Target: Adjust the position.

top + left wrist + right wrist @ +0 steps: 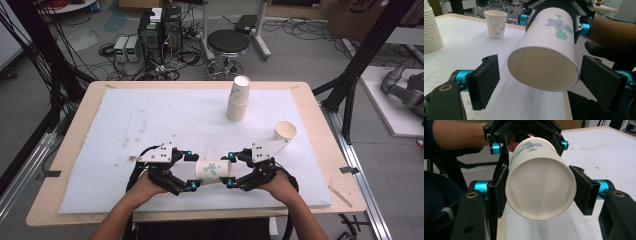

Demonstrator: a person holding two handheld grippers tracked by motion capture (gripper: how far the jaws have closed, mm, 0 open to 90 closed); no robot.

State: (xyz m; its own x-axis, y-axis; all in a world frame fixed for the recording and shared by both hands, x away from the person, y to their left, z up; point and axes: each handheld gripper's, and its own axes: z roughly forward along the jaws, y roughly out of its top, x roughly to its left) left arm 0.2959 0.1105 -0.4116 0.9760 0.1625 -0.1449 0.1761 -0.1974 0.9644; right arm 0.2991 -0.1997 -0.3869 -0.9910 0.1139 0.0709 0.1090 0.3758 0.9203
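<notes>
While the right gripper [231,171] clamps the flowered paper cup [211,171] level above the bench [150,120], the left gripper [192,170] stands wide around its other end, untouching; draw it straight back, keeping both pads clear.

Robotics lab, computer towers [161,31] on the floor, tangled cables [175,62], black frame struts [361,60]

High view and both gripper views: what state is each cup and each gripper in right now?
Flowered cup: on its side in the air, gripped at one end.
Left gripper: open, pads clear of the cup.
Right gripper: shut on the cup.
Cup stack: upright.
Single cup: upright, alone.
</notes>
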